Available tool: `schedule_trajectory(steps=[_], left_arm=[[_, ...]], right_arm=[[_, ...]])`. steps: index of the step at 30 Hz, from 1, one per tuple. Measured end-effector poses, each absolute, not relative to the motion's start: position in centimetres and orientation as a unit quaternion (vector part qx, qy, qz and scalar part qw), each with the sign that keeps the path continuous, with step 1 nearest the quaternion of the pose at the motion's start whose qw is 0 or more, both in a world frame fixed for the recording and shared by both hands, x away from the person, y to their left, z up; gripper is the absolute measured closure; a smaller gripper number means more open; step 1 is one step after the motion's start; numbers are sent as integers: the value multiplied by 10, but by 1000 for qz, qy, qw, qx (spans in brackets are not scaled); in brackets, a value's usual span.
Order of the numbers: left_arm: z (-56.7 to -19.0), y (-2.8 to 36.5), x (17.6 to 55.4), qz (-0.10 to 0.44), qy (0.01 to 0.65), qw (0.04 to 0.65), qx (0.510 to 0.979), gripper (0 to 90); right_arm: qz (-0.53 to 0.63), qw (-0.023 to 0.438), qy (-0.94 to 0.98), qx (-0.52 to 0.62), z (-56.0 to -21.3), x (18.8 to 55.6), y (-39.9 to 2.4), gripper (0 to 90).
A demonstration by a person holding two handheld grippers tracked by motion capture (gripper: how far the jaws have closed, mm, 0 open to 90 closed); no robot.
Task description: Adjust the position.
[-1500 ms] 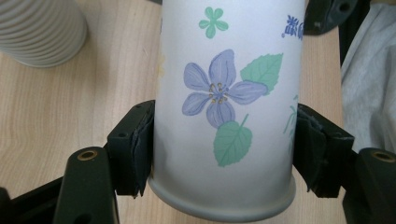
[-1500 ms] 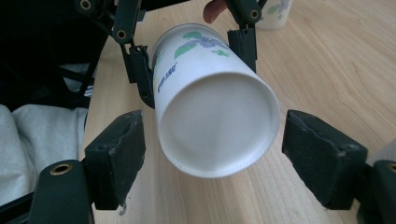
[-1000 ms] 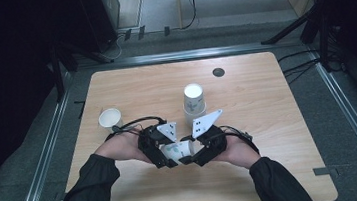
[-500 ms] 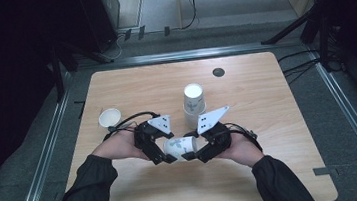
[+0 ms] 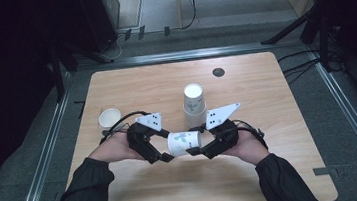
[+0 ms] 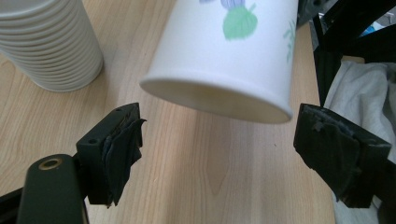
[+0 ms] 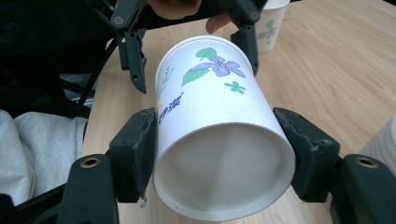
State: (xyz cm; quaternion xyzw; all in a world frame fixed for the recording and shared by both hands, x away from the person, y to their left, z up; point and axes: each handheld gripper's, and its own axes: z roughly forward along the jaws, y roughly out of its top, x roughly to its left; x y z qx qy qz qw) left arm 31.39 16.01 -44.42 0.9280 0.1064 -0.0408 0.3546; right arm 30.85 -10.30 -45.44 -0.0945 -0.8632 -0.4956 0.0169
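Both forearms in from the near edge in dark sleeves, angled inward so the two tools face each other over the near middle of the table. Left gripper [image 5: 165,157] in the left hand [image 5: 113,148], jaws spread wide and having just been opening, pads clear of what lies between them. Right gripper [image 5: 198,151] in the right hand [image 5: 244,146], lying roughly level and pointing left, jaws pressed on both sides of the paper cup [image 5: 185,143].
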Motion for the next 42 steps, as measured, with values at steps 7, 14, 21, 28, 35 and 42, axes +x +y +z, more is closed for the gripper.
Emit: schedule_trajectory(steps=[7, 14, 21, 28, 35, 42], left_arm=[[-452, 170, 314, -47, 133, 378, 915, 158], [-462, 171, 308, -51, 141, 385, 911, 159], [-466, 166, 304, -60, 145, 408, 899, 159], [-465, 163, 301, -52, 145, 425, 892, 159], [-463, 161, 299, -51, 139, 449, 881, 159], [-464, 158, 297, -54, 133, 458, 877, 175]], right_arm=[[-499, 32, -860, -101, -454, 311, -107, 338], [-499, 42, -860, -100, -457, 312, -111, 338], [-505, 53, -856, -98, -455, 313, -111, 338], [-518, 59, -849, -92, -453, 313, -109, 338], [-522, 71, -846, -87, -453, 313, -105, 338], [-522, 83, -845, -84, -455, 312, -100, 338]])
